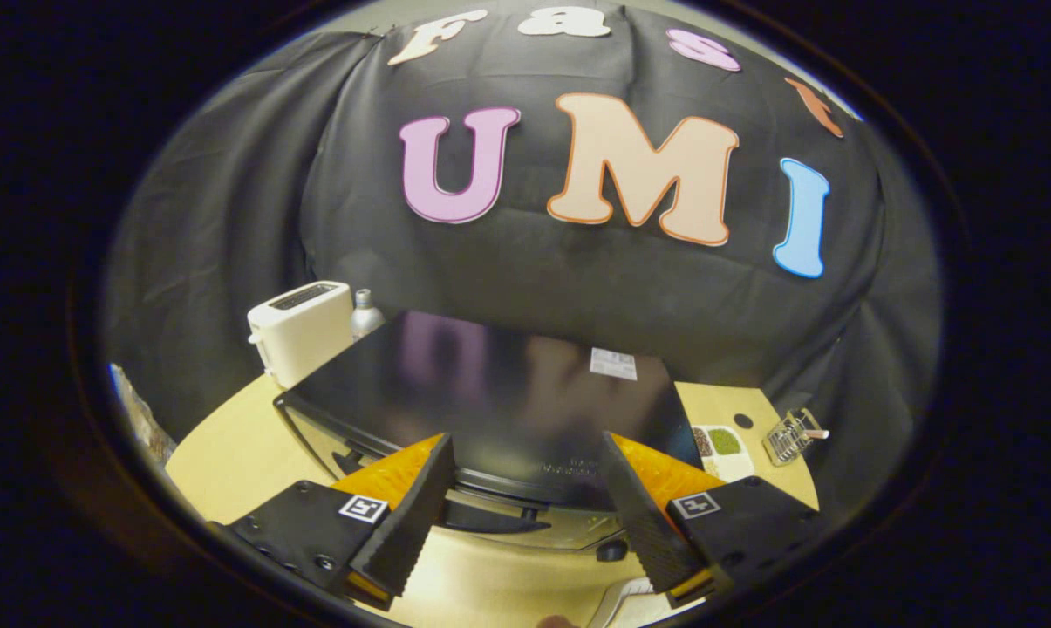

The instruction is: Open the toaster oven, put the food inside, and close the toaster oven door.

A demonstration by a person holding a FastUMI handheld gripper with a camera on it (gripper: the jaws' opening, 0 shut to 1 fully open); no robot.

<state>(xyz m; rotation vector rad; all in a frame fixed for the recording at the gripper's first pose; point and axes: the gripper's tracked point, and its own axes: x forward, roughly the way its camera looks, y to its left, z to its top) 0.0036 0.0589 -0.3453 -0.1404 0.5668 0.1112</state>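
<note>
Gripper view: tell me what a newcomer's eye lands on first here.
The black toaster oven on the tan table draws the eye first, its glossy top just beyond the open fingers of the hand-held gripper. Behind its left corner stands a white toaster with a small metal bottle beside it.

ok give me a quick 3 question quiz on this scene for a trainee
1. True or false: the claw is shut on the oven door handle.
2. What stands behind the toaster oven, beside the white toaster? A) bottle B) mug C) pan
3. Fill in: the claw's fingers are spread ____.

Key: 1 false, it is open above the handle. 2 A, a bottle. 3 apart.
</note>
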